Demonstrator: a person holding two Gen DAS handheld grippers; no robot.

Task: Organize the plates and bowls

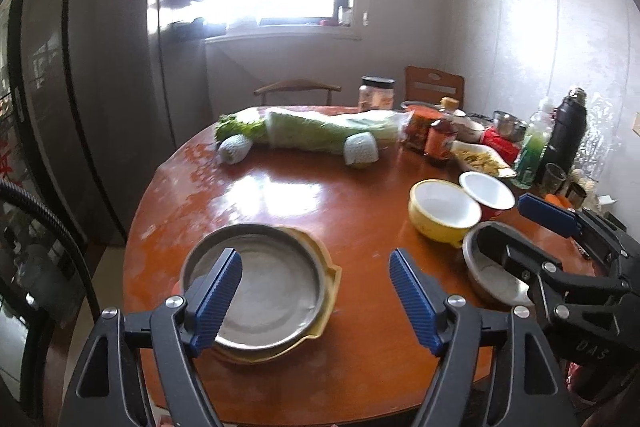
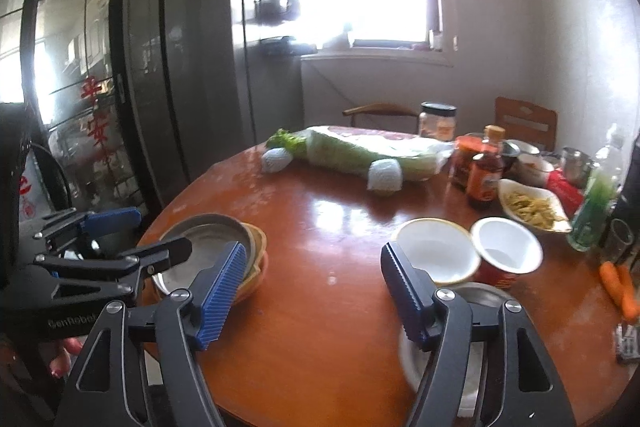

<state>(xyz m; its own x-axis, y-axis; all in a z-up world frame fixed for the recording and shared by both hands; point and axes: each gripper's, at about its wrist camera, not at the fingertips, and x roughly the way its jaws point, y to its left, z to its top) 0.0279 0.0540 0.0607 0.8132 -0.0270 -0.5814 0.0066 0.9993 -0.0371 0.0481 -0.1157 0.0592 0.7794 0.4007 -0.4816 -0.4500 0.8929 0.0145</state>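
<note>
The left gripper (image 1: 316, 297) stood with its fingers (image 1: 218, 301) wide apart and nothing between them, held above the near edge of the counter (image 1: 304, 195). Directly beyond its left finger lay the metal plate (image 1: 256, 291), nested on a yellow plate (image 1: 330, 279) whose rim showed past the metal plate's right side. The right gripper (image 2: 312, 291) was likewise spread open and empty. Under its right finger sat a metal bowl (image 2: 484, 293), to the right of the metal plate and well apart from it, with a white dish (image 2: 408, 351) showing beneath that same finger at the near edge; how the bowl and the dish sat on each other could not be told.

Just behind the metal bowl stood a yellow bowl (image 1: 444, 215) with a white interior, upright, and touching its right side a red bowl (image 1: 488, 193), also white inside. Beyond those, further right of the metal plate, were a white dish of food (image 1: 482, 159), a brown sauce bottle (image 1: 440, 143), a green bottle (image 1: 534, 147) and a black flask (image 1: 568, 131). Two carrots (image 2: 620, 287) lay at the counter's right edge.

Far across the counter from the metal plate lay a wrapped cabbage (image 1: 320, 133) with two net-sleeved fruits (image 1: 360, 149) against it, and a lidded jar (image 1: 376, 93) behind. Two chairs (image 1: 434, 89) stood beyond the counter's far side.
</note>
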